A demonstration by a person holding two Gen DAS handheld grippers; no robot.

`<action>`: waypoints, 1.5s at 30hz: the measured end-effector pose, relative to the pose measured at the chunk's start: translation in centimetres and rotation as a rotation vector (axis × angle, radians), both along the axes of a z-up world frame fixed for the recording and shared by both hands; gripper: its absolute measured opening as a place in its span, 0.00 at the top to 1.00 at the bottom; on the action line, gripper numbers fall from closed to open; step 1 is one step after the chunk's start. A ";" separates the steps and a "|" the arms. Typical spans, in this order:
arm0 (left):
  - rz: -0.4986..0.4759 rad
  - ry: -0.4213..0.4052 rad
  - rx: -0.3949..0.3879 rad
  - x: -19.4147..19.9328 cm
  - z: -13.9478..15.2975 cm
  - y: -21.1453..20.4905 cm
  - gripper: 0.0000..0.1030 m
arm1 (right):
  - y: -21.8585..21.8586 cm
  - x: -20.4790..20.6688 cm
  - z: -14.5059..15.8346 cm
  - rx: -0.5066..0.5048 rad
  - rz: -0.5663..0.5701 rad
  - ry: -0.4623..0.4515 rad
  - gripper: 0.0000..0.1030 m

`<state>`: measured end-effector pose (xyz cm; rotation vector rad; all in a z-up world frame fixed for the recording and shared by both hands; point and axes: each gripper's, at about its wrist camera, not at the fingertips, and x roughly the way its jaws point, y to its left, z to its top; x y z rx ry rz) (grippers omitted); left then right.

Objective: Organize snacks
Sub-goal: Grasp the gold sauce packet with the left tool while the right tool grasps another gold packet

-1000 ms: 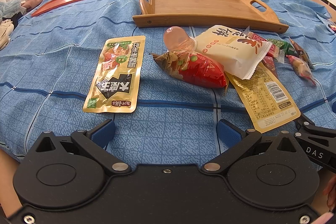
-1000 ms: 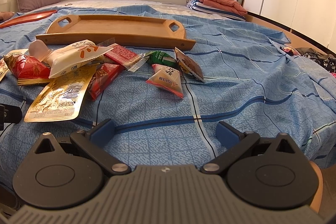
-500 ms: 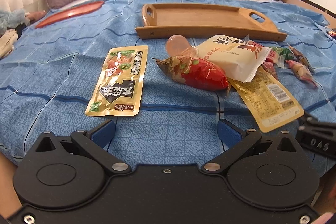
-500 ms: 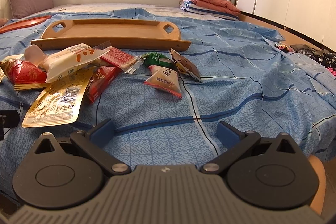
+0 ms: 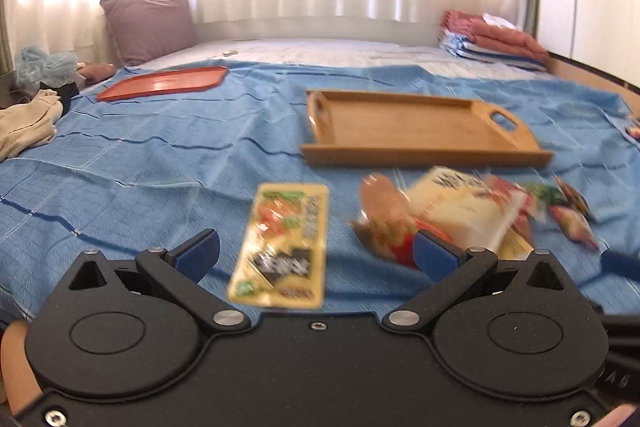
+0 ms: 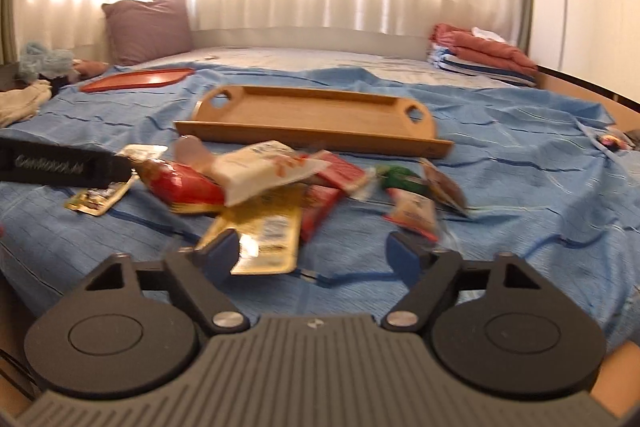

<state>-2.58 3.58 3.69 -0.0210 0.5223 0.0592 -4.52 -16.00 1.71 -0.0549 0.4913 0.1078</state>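
Several snack packets lie in a loose pile on the blue bedspread in front of an empty wooden tray (image 5: 420,125) (image 6: 312,119). A yellow flat packet (image 5: 286,243) lies apart at the left. A red bag (image 6: 180,185), a white packet (image 6: 264,171) and a gold packet (image 6: 260,231) overlap in the pile. My left gripper (image 5: 316,255) is open and empty above the yellow packet. My right gripper (image 6: 314,255) is open and empty near the gold packet. The left gripper's body (image 6: 60,165) shows in the right wrist view.
A red flat tray (image 5: 164,83) lies at the back left. A purple pillow (image 5: 150,23) and loose clothes (image 5: 24,123) are at the left. Folded blankets (image 5: 492,39) sit at the back right. Small packets (image 6: 412,211) lie right of the pile.
Both grippers have moved forward toward the snacks and tilted up, so curtains now show. The views are blurred with motion. Both stay open and empty.
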 end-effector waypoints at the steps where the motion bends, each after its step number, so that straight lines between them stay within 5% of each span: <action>1: 0.009 0.006 -0.005 0.5 0.0 0.5 0.00 | 0.6 0.4 0.0 -0.004 0.011 0.002 0.24; 16: 0.020 0.116 0.028 5.6 -4.0 2.4 0.08 | 5.9 4.9 -2.1 -0.139 0.006 0.038 0.26; 20: 0.022 0.145 -0.043 6.6 -4.8 2.7 0.20 | 6.8 5.8 -2.6 -0.201 0.017 0.028 0.31; 22: 0.018 0.139 -0.027 6.7 -4.5 2.6 0.41 | 6.8 6.0 -2.5 -0.198 0.024 0.031 0.35; 45: -0.044 0.028 -0.015 4.3 1.7 1.9 0.42 | -0.9 3.8 2.5 -0.059 -0.126 -0.022 0.37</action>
